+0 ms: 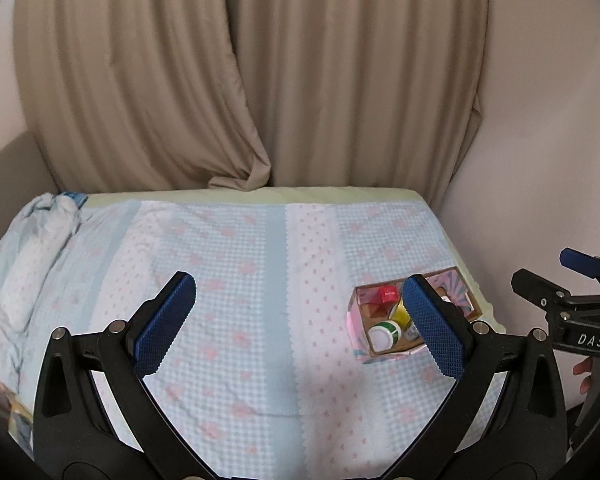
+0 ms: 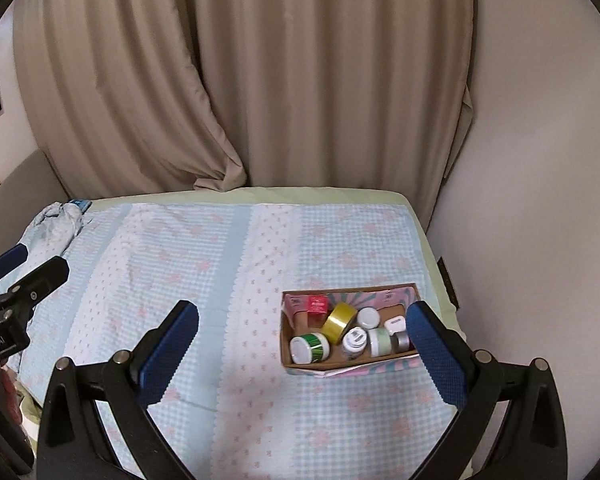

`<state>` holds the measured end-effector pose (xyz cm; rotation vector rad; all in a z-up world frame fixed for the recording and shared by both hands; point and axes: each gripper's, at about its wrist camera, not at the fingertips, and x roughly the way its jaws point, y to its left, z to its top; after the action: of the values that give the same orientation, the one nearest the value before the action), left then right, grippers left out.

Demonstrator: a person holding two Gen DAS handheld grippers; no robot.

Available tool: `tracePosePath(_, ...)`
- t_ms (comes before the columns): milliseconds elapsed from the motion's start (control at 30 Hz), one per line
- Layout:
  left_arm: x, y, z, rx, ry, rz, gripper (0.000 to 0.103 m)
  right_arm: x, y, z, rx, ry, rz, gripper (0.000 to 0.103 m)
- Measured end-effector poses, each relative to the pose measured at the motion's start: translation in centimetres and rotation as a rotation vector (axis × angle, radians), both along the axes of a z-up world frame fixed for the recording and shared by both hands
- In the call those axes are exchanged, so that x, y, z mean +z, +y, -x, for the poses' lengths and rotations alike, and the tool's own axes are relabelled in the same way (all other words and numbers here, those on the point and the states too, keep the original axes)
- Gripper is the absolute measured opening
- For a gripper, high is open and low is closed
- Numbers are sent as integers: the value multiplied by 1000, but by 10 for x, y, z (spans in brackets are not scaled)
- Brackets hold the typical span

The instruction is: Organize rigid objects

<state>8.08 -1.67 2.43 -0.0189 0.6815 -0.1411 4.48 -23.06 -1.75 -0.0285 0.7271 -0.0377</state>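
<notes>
A shallow cardboard box [image 2: 300,367] with pink patterned sides sits on the bed at the right. It holds a green-banded jar [image 2: 309,348], a yellow tape roll [image 2: 339,321], a red cube [image 2: 318,304] and several small white jars [image 2: 368,317]. The box also shows in the left wrist view [image 1: 358,350], partly hidden by a fingertip. My left gripper [image 1: 300,318] is open and empty above the bedspread, left of the box. My right gripper [image 2: 302,346] is open and empty, with the box between its fingers but farther off.
The bed carries a light blue checked bedspread [image 2: 204,264] with pink flowers. A bunched blanket [image 1: 40,236] lies at the far left. Beige curtains [image 2: 260,80] hang behind the bed and a pale wall [image 2: 540,160] runs along its right edge.
</notes>
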Motion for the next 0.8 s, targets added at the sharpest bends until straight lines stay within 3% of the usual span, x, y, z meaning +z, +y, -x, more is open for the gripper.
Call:
tracePosePath(200, -3, 14, 21, 3, 11, 19, 103, 2, 11, 9, -8, -27, 0, 103)
tracePosePath(800, 1, 23, 18, 7, -11, 10, 103, 6, 19, 16, -14, -53, 10, 103)
